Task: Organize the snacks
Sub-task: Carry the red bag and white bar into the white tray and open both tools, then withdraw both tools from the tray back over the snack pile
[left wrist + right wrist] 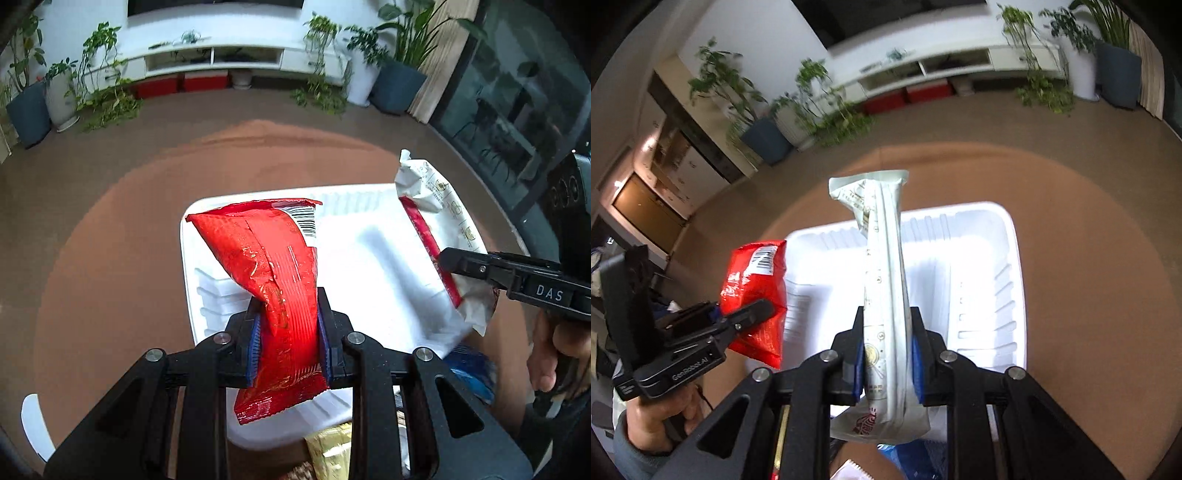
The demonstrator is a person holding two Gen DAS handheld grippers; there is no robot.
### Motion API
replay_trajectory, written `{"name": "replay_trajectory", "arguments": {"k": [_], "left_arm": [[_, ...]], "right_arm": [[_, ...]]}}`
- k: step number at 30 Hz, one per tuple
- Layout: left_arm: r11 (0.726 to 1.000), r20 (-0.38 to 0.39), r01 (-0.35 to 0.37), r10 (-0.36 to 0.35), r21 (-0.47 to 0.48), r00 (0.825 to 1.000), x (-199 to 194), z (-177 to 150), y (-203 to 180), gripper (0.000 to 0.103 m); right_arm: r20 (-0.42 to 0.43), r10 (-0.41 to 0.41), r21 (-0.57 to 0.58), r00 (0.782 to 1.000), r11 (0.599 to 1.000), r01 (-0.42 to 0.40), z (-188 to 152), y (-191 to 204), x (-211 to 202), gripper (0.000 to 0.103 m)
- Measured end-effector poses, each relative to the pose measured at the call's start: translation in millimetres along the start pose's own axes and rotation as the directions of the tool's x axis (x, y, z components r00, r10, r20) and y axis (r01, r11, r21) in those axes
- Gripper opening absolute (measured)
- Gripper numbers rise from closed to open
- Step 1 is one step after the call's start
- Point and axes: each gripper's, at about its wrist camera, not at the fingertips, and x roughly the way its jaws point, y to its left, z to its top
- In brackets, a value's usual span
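Above a white ribbed plastic tray (369,258), left tongs (290,332) clamp a red foil snack packet (273,266); right tongs (888,347) clamp a white paper-like snack packet (884,277).

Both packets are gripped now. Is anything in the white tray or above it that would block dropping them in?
Nothing visible does. The left gripper holds the red packet and the right gripper holds the white packet, both above the white tray. The tray floor that shows is bare; the packets hide part of it.

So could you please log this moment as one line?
left gripper: shut on red packet | right gripper: shut on white packet | both above white tray
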Motion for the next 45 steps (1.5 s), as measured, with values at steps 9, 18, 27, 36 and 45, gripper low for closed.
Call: {"name": "replay_trajectory", "arguments": {"k": [9, 18, 27, 36, 45], "left_arm": [[0.999, -0.068, -0.037, 0.039, 0.028, 0.997, 79, -1, -29, 0.026], [0.996, -0.069, -0.068, 0.072, 0.061, 0.995, 114, -4, -52, 0.029], [0.996, 0.027, -0.061, 0.059, 0.063, 0.998, 80, -5, -57, 0.081], [0.984, 0.214, -0.106, 0.073, 0.146, 0.974, -21, -54, -80, 0.103], [0.994, 0.210, -0.108, 0.103, 0.008, 0.972, -103, -176, -83, 0.103]], "right_arm": [[-0.055, -0.071, 0.066, 0.996, 0.995, 0.074, -10, -38, 23, 0.022], [-0.053, -0.084, 0.058, 0.995, 0.994, 0.087, -10, -36, 21, 0.025], [0.050, -0.087, 0.001, 0.995, 0.996, 0.087, -1, -16, -12, 0.065], [0.285, -0.060, -0.097, 0.957, 0.991, 0.091, -21, 2, -116, 0.092], [0.336, -0.015, -0.114, 0.942, 0.992, 0.056, -112, 3, -178, 0.096]]}}
